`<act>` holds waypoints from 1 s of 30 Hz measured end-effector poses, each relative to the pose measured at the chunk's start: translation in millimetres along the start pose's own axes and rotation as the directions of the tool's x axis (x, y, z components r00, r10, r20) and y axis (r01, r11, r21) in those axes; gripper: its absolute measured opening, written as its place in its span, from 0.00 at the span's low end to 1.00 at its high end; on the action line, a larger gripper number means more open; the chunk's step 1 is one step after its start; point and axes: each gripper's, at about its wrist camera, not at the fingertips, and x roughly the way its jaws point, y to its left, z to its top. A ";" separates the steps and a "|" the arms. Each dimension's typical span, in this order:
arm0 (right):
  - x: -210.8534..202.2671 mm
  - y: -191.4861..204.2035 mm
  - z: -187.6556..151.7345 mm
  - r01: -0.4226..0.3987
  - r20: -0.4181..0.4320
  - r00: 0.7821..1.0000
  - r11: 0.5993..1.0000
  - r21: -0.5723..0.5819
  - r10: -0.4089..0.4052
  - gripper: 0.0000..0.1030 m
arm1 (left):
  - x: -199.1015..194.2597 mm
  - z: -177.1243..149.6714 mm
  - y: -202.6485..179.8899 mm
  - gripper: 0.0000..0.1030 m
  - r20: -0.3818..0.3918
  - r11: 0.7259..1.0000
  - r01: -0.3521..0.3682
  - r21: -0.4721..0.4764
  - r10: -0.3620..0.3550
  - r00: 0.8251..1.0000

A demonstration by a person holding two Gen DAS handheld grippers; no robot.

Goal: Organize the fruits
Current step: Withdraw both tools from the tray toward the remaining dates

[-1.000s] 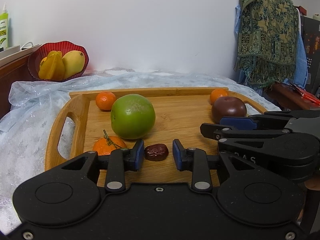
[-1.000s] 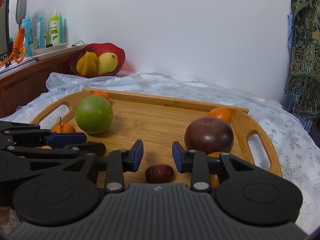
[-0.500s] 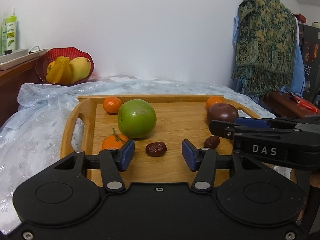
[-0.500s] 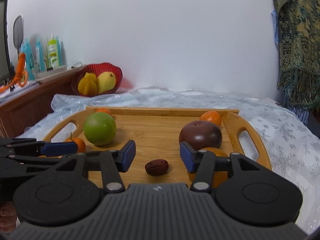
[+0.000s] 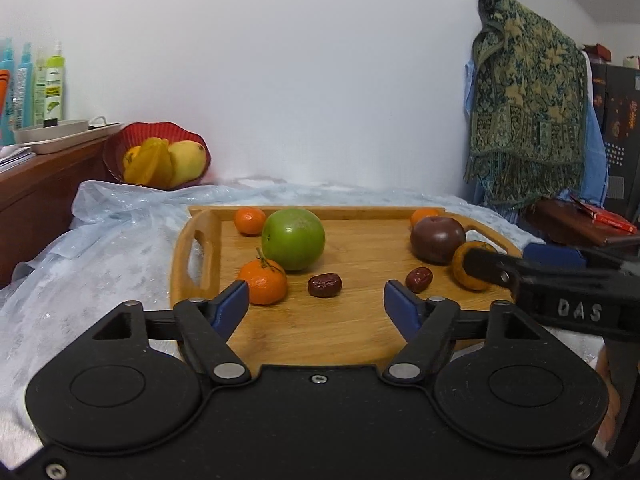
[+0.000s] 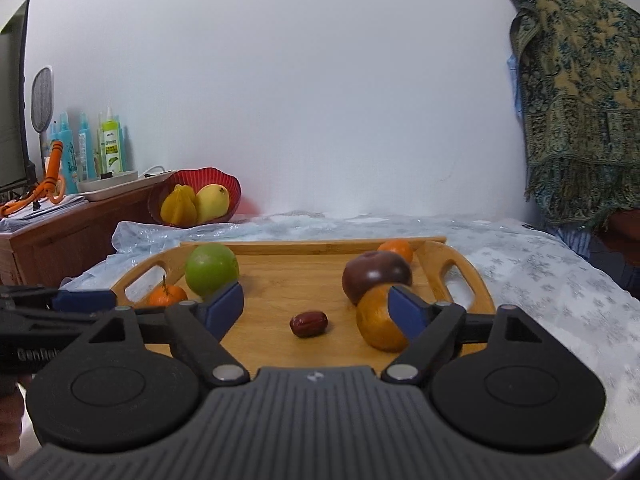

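Observation:
A wooden tray (image 5: 360, 320) holds a green apple (image 5: 293, 239), a dark purple fruit (image 5: 437, 239), several tangerines (image 5: 263, 281) and two red dates (image 5: 324, 284) (image 5: 419, 279). My left gripper (image 5: 316, 304) is open and empty, above the tray's near edge, with a date ahead between its fingers. My right gripper (image 6: 318, 306) is open and empty; a date (image 6: 308, 323) lies ahead between its fingers and an orange (image 6: 380, 322) sits by its right fingertip. The right gripper also shows at the right of the left wrist view (image 5: 560, 280).
A red bowl (image 5: 156, 154) with yellow fruit stands at the back left on a crinkled plastic sheet (image 5: 100, 240). A wooden cabinet (image 6: 60, 236) with bottles is at the left. A patterned cloth (image 5: 528, 112) hangs at the right.
Both grippers have pulled back and up from the tray and opened wider. Each left a date lying on the tray.

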 end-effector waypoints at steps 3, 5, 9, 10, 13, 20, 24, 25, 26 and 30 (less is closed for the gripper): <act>-14.5 3.2 -11.3 0.024 0.020 1.000 1.000 -0.011 -0.024 0.88 | -14.9 -10.0 0.2 0.73 0.020 1.000 0.007 -0.018 -0.007 1.000; -21.7 6.5 -19.0 0.051 0.034 0.998 0.999 -0.009 -0.051 0.92 | -25.1 -17.7 -2.1 0.74 0.033 1.000 0.013 -0.014 -0.013 0.999; -30.1 13.4 -33.6 0.088 0.032 0.996 0.996 -0.005 -0.088 1.00 | -41.6 -31.9 -5.5 0.78 0.047 1.000 0.009 0.004 -0.009 0.999; -32.3 15.2 -36.9 0.093 0.031 0.995 0.996 -0.004 -0.092 1.00 | -44.5 -35.0 -5.4 0.78 0.045 1.000 0.005 0.002 -0.005 0.999; -38.5 19.2 -45.1 0.112 0.030 0.993 0.994 0.003 -0.112 1.00 | -49.7 -42.2 -3.0 0.79 0.034 1.000 -0.007 -0.013 0.007 0.999; -48.4 22.6 -63.3 0.171 -0.004 0.985 0.985 0.040 -0.171 1.00 | -49.3 -51.6 9.2 0.80 0.000 0.996 -0.065 -0.057 0.065 0.998; -51.2 21.7 -74.4 0.191 -0.035 0.981 0.977 0.097 -0.189 1.00 | -46.6 -55.3 13.6 0.77 -0.022 0.994 -0.080 -0.078 0.078 0.997; -51.5 22.2 -76.8 0.195 -0.042 0.981 0.975 0.104 -0.191 0.99 | -46.1 -56.2 14.0 0.74 -0.027 0.993 -0.081 -0.080 0.079 0.996; -52.0 23.0 -78.8 0.194 -0.046 0.981 0.975 0.105 -0.190 0.97 | -45.9 -57.3 14.3 0.71 -0.033 0.993 -0.082 -0.083 0.080 0.996; -51.3 28.8 -81.9 0.195 -0.052 0.980 0.977 0.082 -0.191 0.87 | -44.9 -61.5 14.6 0.51 -0.053 0.990 -0.101 -0.095 0.096 0.994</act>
